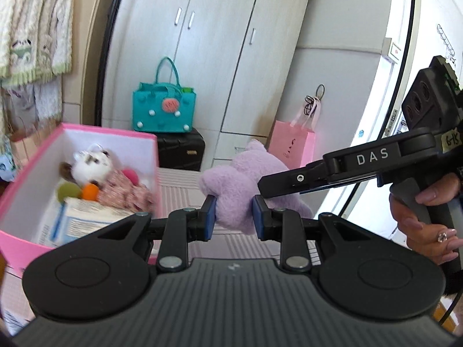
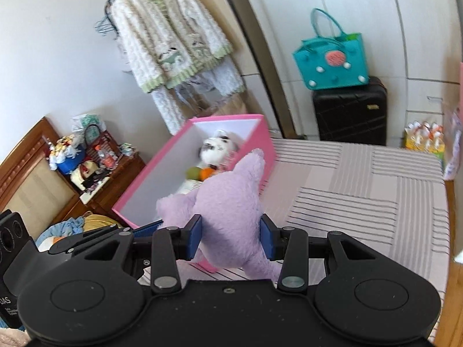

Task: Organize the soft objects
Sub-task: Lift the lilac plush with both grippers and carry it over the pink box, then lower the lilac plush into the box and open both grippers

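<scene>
Both claws grip one purple plush toy (image 2: 228,202) held above the bed (image 2: 361,190), just beside the pink box (image 2: 264,141). The left claw (image 1: 235,214) clamps one part; the right claw (image 2: 231,238) clamps its body. The box holds a white plush animal (image 1: 89,163), felt balls (image 1: 69,192) and a carton (image 1: 84,219).

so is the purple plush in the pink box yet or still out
Still out: the purple plush hangs beside the pink box, pinched by both the left claw and right claw.
</scene>
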Action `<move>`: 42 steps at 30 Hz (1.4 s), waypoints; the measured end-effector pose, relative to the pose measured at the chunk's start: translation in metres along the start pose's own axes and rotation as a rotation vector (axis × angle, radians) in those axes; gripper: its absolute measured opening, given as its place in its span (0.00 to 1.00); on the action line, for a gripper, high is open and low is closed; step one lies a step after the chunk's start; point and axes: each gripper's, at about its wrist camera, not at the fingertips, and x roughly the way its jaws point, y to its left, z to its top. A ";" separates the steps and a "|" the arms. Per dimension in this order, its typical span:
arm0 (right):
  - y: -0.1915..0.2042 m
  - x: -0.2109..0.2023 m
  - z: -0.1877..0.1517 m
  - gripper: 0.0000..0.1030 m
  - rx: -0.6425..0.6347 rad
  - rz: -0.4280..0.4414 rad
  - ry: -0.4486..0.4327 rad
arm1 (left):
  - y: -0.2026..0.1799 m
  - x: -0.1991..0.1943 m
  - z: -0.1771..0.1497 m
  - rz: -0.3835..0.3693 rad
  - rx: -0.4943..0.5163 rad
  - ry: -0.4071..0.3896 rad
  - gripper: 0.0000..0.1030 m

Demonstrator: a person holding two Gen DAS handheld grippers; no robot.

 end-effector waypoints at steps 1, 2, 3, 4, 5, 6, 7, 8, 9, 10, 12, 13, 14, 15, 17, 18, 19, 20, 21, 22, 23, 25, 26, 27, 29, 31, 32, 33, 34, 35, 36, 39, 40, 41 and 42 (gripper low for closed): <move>0.006 0.001 0.002 0.46 -0.008 0.008 -0.003 | 0.005 -0.005 0.003 0.007 0.006 -0.006 0.25; 0.013 0.003 0.004 0.46 -0.017 0.017 -0.006 | 0.008 -0.009 0.005 0.014 0.008 -0.011 0.25; 0.018 0.005 0.007 0.46 -0.025 0.025 -0.008 | 0.014 -0.014 0.007 0.021 0.006 -0.018 0.25; 0.024 0.007 0.009 0.46 -0.031 0.034 -0.012 | 0.019 -0.017 0.009 0.029 0.006 -0.024 0.25; 0.030 0.010 0.011 0.46 -0.039 0.044 -0.014 | 0.024 -0.021 0.011 0.037 0.006 -0.029 0.25; 0.036 0.014 0.014 0.46 -0.049 0.052 -0.016 | 0.029 -0.022 0.013 0.047 0.005 -0.034 0.25; 0.041 0.017 0.015 0.46 -0.055 0.058 -0.019 | 0.034 -0.024 0.014 0.064 0.006 -0.038 0.25; 0.046 0.022 0.017 0.46 -0.060 0.068 -0.020 | 0.038 -0.024 0.016 0.077 0.012 -0.039 0.25; 0.050 0.027 0.020 0.46 -0.068 0.074 -0.019 | 0.043 -0.023 0.017 0.095 0.018 -0.039 0.25; 0.054 0.033 0.022 0.46 -0.077 0.080 -0.018 | 0.048 -0.022 0.018 0.115 0.023 -0.036 0.25; 0.061 0.047 0.028 0.46 -0.088 0.092 -0.008 | 0.058 -0.018 0.020 0.145 0.037 -0.026 0.25; 0.063 0.055 0.031 0.46 -0.093 0.096 -0.003 | 0.065 -0.013 0.021 0.161 0.040 -0.016 0.25; 0.065 0.064 0.035 0.46 -0.093 0.101 0.007 | 0.071 -0.010 0.022 0.170 0.039 -0.004 0.25; 0.067 0.073 0.039 0.46 -0.094 0.105 0.018 | 0.079 -0.008 0.022 0.176 0.037 0.012 0.25; 0.070 0.090 0.044 0.46 -0.103 0.101 0.039 | 0.093 0.002 0.024 0.190 0.025 0.047 0.25; 0.071 0.099 0.046 0.46 -0.104 0.099 0.052 | 0.100 0.007 0.025 0.196 0.021 0.063 0.25; 0.073 0.109 0.048 0.46 -0.106 0.096 0.065 | 0.106 0.009 0.025 0.204 0.021 0.075 0.25; 0.075 0.117 0.050 0.46 -0.106 0.094 0.076 | 0.111 0.013 0.026 0.213 0.026 0.087 0.25; 0.075 0.124 0.051 0.46 -0.108 0.092 0.087 | 0.114 0.016 0.027 0.219 0.032 0.099 0.25; 0.077 0.132 0.053 0.46 -0.114 0.089 0.096 | 0.118 0.021 0.027 0.227 0.039 0.115 0.25; 0.078 0.139 0.054 0.46 -0.118 0.083 0.103 | 0.122 0.026 0.028 0.234 0.048 0.135 0.25; 0.078 0.150 0.055 0.46 -0.127 0.070 0.123 | 0.127 0.033 0.027 0.244 0.071 0.172 0.25; 0.078 0.156 0.056 0.46 -0.128 0.061 0.135 | 0.128 0.036 0.026 0.251 0.082 0.188 0.25; 0.080 0.161 0.055 0.46 -0.130 0.052 0.145 | 0.129 0.039 0.025 0.255 0.097 0.205 0.25; 0.080 0.169 0.054 0.46 -0.134 0.040 0.167 | 0.131 0.043 0.022 0.258 0.118 0.235 0.25; 0.080 0.177 0.052 0.46 -0.136 0.030 0.189 | 0.134 0.048 0.018 0.254 0.129 0.266 0.25; 0.080 0.181 0.051 0.46 -0.142 0.024 0.200 | 0.136 0.050 0.017 0.253 0.132 0.279 0.25; 0.080 0.184 0.050 0.46 -0.142 0.021 0.210 | 0.137 0.052 0.016 0.253 0.133 0.292 0.25; 0.079 0.187 0.050 0.46 -0.138 0.019 0.220 | 0.138 0.054 0.015 0.250 0.134 0.305 0.25; 0.078 0.190 0.049 0.46 -0.135 0.017 0.231 | 0.139 0.055 0.015 0.249 0.139 0.313 0.25; 0.077 0.193 0.048 0.46 -0.132 0.013 0.240 | 0.139 0.056 0.014 0.251 0.148 0.318 0.25; 0.078 0.198 0.049 0.46 -0.146 -0.001 0.246 | 0.138 0.060 0.013 0.249 0.169 0.332 0.25; 0.079 0.199 0.049 0.46 -0.155 -0.007 0.246 | 0.139 0.061 0.013 0.247 0.171 0.338 0.25; 0.080 0.199 0.049 0.46 -0.167 -0.013 0.246 | 0.140 0.064 0.013 0.245 0.170 0.346 0.25; 0.080 0.200 0.049 0.46 -0.177 -0.020 0.246 | 0.140 0.065 0.012 0.243 0.168 0.355 0.25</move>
